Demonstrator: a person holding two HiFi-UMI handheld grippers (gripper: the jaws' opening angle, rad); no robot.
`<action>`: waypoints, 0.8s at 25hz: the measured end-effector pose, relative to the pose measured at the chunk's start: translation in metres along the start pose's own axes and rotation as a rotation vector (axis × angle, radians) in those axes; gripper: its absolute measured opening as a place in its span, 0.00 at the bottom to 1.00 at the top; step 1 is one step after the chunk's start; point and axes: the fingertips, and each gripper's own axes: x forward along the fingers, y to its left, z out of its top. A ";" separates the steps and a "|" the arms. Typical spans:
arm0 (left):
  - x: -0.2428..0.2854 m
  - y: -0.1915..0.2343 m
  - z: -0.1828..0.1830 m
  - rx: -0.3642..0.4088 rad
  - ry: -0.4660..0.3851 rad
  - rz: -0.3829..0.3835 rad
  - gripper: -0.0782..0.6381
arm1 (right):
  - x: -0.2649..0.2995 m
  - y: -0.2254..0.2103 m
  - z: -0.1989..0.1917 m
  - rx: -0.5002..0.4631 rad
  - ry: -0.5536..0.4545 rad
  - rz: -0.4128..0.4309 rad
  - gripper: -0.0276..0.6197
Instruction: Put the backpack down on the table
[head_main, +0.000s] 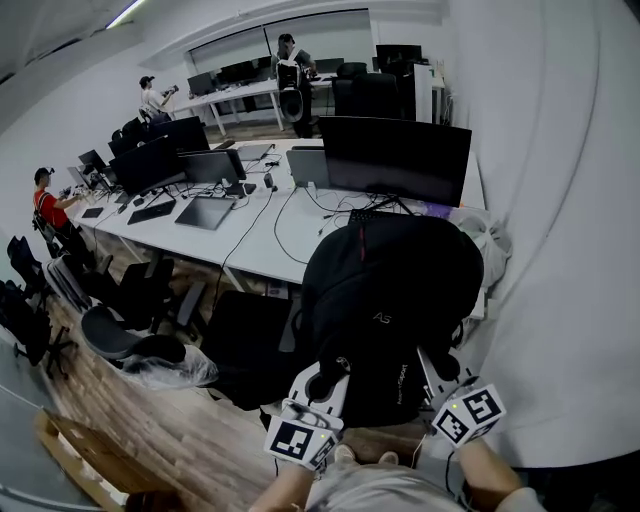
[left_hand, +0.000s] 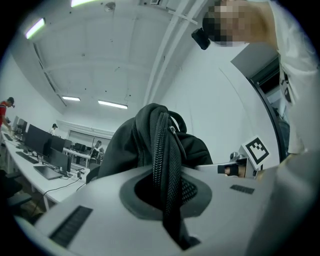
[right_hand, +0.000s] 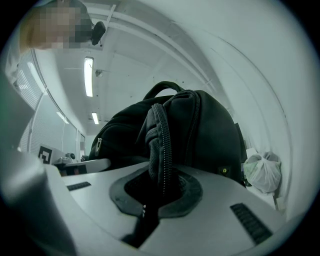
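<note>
Head view has the black backpack (head_main: 390, 300) held at the tabletop's (head_main: 270, 235) near right corner, apparently not yet resting on it. The left gripper (head_main: 325, 385) and right gripper (head_main: 440, 368) each have their fingers clamped on a strap. Lowering and letting go look left to do.

No word can be read for certain anywhere. The black backpack (head_main: 390, 290) bears a small pale logo and, lower down, a line of pale print, both too small to make out, and a little sewn tag (right_hand: 223, 170) carries a yellow headphone-like symbol. The cubes on the left gripper (head_main: 325, 385) and the right gripper (head_main: 435, 360) show black-and-white square markers, patterns without letters.
</note>
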 end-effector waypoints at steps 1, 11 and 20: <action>0.002 0.006 0.001 -0.003 -0.006 -0.002 0.13 | 0.006 0.000 0.001 -0.003 0.000 -0.002 0.08; 0.001 0.055 0.002 -0.030 -0.032 -0.018 0.13 | 0.051 0.017 -0.005 -0.014 0.009 -0.025 0.08; -0.004 0.086 0.001 -0.035 -0.042 -0.046 0.13 | 0.075 0.030 -0.012 -0.020 -0.001 -0.050 0.08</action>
